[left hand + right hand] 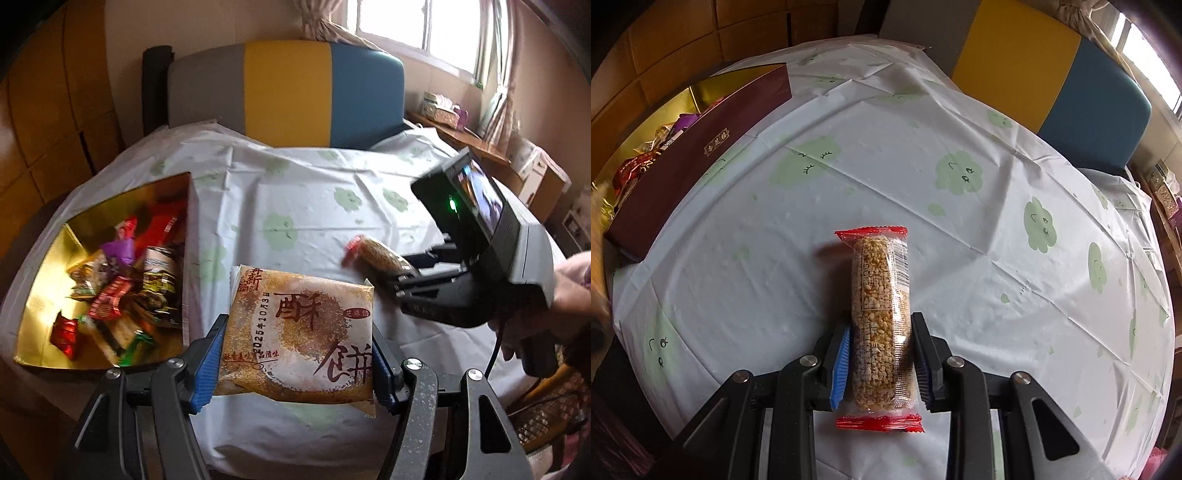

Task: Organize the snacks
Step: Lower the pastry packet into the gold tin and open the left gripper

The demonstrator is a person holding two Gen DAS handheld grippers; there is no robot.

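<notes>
Your left gripper (295,354) clamps a flat pastry packet (299,332) printed 酥餅 and 2025年10月3日, held above the table (303,206). Your right gripper (881,363) squeezes a clear, red-ended grain bar (881,325). Only the left view shows the gold box (44,295) heaped with snacks (125,288), and your right hand (565,295) angled downward.

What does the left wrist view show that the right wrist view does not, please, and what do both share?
Only the left wrist view shows the left hand-held gripper shut on a flat sesame pastry packet and the gold interior of the snack box.

Only the right wrist view shows the box's maroon outer wall and the red-ended wrapper's full length.

Both show the grain bar clamped in the right hand-held gripper, the clouded tablecloth and the striped chair.
</notes>
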